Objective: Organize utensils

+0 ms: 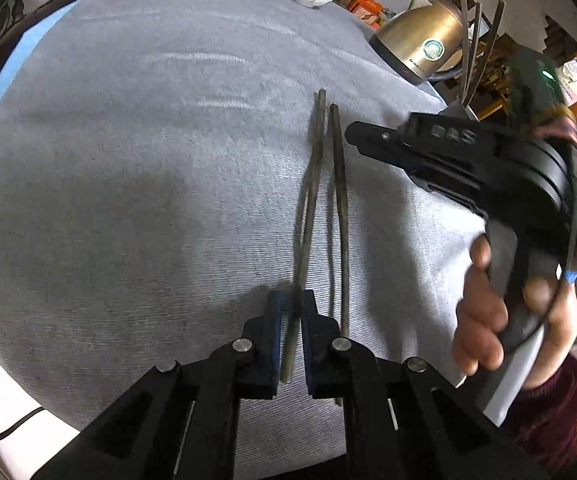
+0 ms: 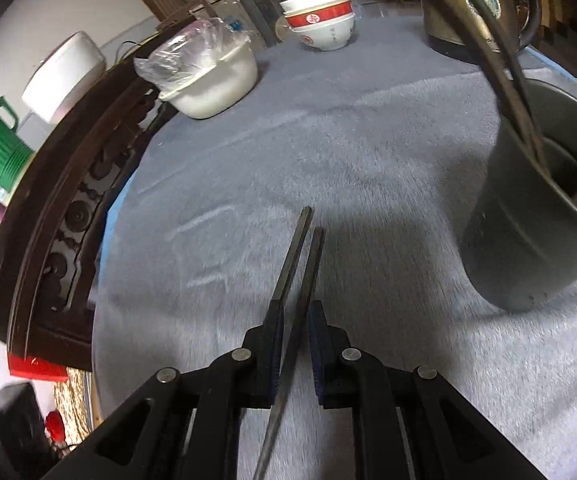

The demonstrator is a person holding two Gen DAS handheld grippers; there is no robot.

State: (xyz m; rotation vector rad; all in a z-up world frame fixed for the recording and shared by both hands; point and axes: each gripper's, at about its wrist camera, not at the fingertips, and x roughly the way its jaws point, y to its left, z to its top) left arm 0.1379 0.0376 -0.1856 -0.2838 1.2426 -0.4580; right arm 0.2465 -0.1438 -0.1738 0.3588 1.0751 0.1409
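Observation:
Two dark chopsticks (image 1: 320, 184) lie side by side on the grey tablecloth (image 1: 148, 160). My left gripper (image 1: 291, 300) straddles the near end of one chopstick, jaws a narrow gap apart; I cannot tell if it grips. My right gripper (image 2: 295, 312) straddles the same pair of chopsticks (image 2: 302, 256) from the other end; contact is unclear. The right gripper also shows in the left wrist view (image 1: 352, 132), held by a hand. A grey metal holder (image 2: 536, 208) with several chopsticks stands at the right.
A brass kettle (image 1: 420, 44) stands behind the holder. Stacked red-and-white bowls (image 2: 320, 24) and a white pot with a plastic bag (image 2: 208, 76) are at the table's far side. A dark carved wooden edge (image 2: 48, 208) borders the left.

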